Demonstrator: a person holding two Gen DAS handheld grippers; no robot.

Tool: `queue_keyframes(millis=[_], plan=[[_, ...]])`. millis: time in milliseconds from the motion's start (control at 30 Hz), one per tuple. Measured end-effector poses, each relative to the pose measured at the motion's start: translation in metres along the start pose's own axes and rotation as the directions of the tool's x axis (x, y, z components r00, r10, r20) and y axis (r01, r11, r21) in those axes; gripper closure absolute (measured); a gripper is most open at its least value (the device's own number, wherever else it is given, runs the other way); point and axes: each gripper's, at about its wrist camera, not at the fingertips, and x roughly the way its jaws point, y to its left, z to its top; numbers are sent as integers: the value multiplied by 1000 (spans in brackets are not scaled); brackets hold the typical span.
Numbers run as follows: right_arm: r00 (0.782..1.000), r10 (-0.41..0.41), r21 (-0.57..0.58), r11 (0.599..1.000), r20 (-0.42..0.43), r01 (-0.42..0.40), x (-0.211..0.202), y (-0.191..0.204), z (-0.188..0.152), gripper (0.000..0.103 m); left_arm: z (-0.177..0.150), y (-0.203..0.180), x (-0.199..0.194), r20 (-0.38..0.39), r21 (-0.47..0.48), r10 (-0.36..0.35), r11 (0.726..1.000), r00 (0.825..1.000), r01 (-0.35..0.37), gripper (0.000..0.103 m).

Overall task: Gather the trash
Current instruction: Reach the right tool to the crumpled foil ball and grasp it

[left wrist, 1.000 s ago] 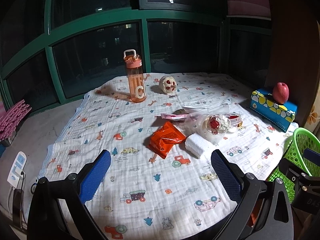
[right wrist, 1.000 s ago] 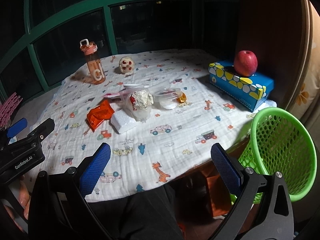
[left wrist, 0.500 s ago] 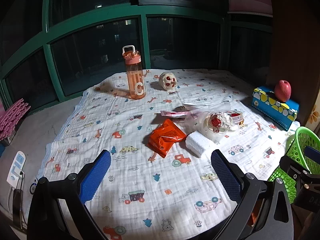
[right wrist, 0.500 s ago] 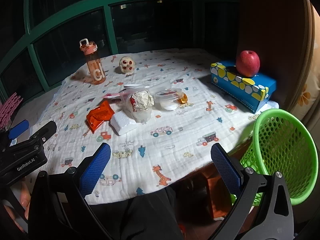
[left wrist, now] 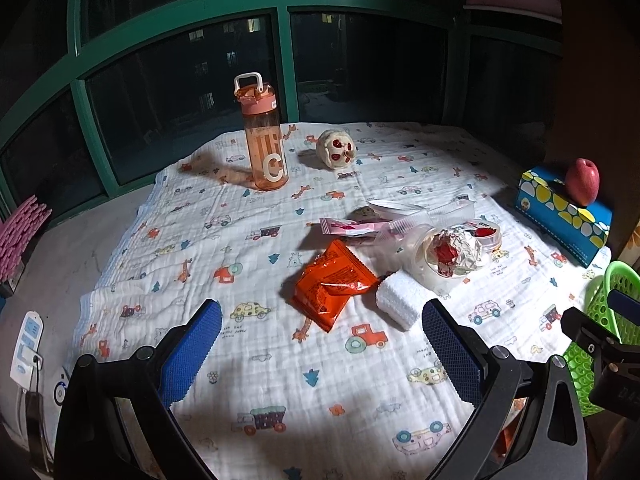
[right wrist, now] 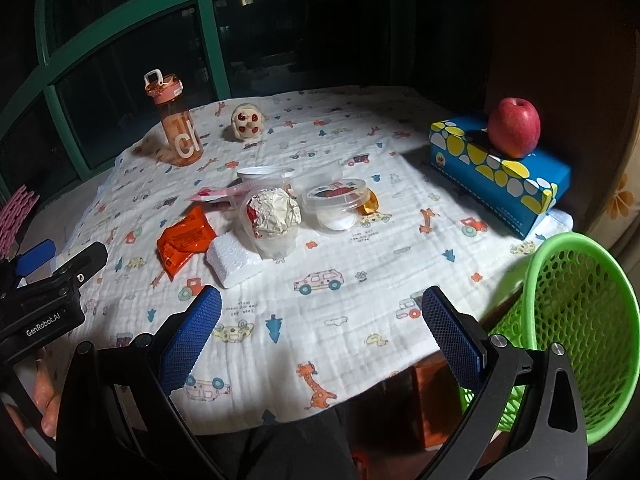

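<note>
Trash lies mid-table on a printed cloth: an orange snack packet [left wrist: 334, 280] [right wrist: 184, 242], a white foam block [left wrist: 398, 304] [right wrist: 234, 262], a plastic cup stuffed with crumpled foil [left wrist: 448, 256] [right wrist: 272, 220], a clear lidded tub [right wrist: 336, 204] and a pink wrapper [left wrist: 352, 226]. A green mesh basket [right wrist: 580, 320] [left wrist: 600, 320] stands off the table's right edge. My left gripper [left wrist: 320, 348] is open and empty, just short of the packet. My right gripper [right wrist: 320, 334] is open and empty over the table's front edge.
An orange water bottle [left wrist: 262, 140] and a small skull-like toy [left wrist: 336, 150] stand at the back. A blue tissue box [right wrist: 496, 168] with a red apple [right wrist: 514, 128] on it sits at the right. Green-framed windows close off the far side.
Both grippers have moved forward toward the trash, so the objects look larger. Nothing on the table has moved and both stay open.
</note>
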Motion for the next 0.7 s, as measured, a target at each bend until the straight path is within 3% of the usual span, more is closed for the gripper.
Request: queue_keyframes(millis=[333,700], plan=[[999,17,-10,1000,-43,-17,35,-6,22,5,26,3,32,-34,12,1,1000,999,-1,6],[994,74,-88,993,-82,-81,77,19,49,6,56,22,62,-47,45,14,999,999,-12,6]])
